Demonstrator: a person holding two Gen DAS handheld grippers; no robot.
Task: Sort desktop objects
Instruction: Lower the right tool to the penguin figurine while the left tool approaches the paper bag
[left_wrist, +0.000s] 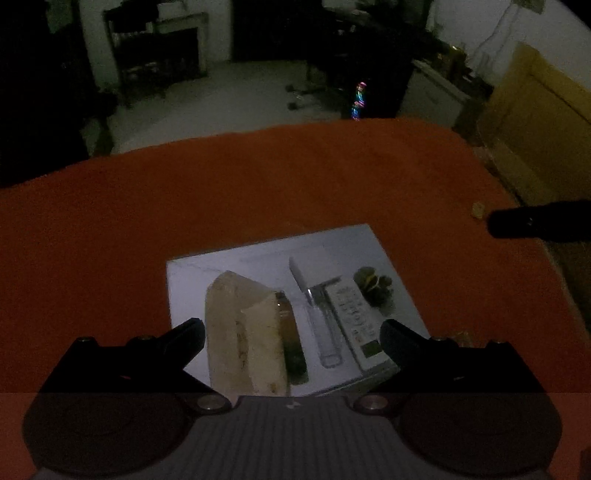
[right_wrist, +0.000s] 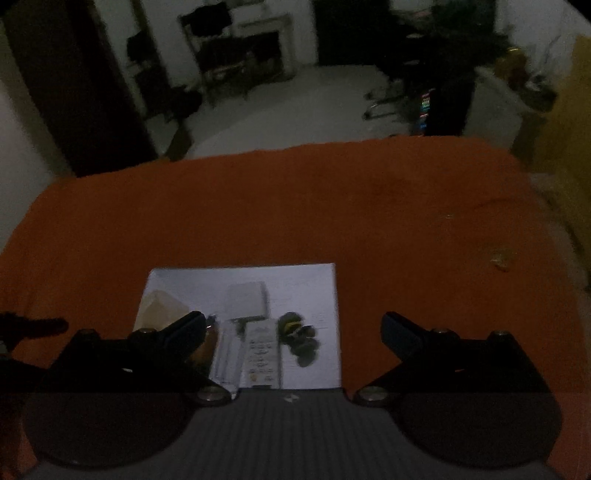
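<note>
Desktop objects — remote (left_wrist: 354, 317), knife (left_wrist: 301, 280), pale bag (left_wrist: 243, 332) — lie on white sheet (left_wrist: 258, 258).

- The room around me is dim; the walls (right_wrist: 22, 155) look pale.
- The floor (left_wrist: 236, 99) beyond the orange-covered counter (left_wrist: 258, 184) is light grey.
- A dark shelf unit (right_wrist: 236, 55) stands against the far wall.
- A wheeled office chair (left_wrist: 314, 85) sits near a small strip of coloured lights (left_wrist: 359, 101).
- A yellowish wooden panel (left_wrist: 535, 110) stands at the right.
</note>
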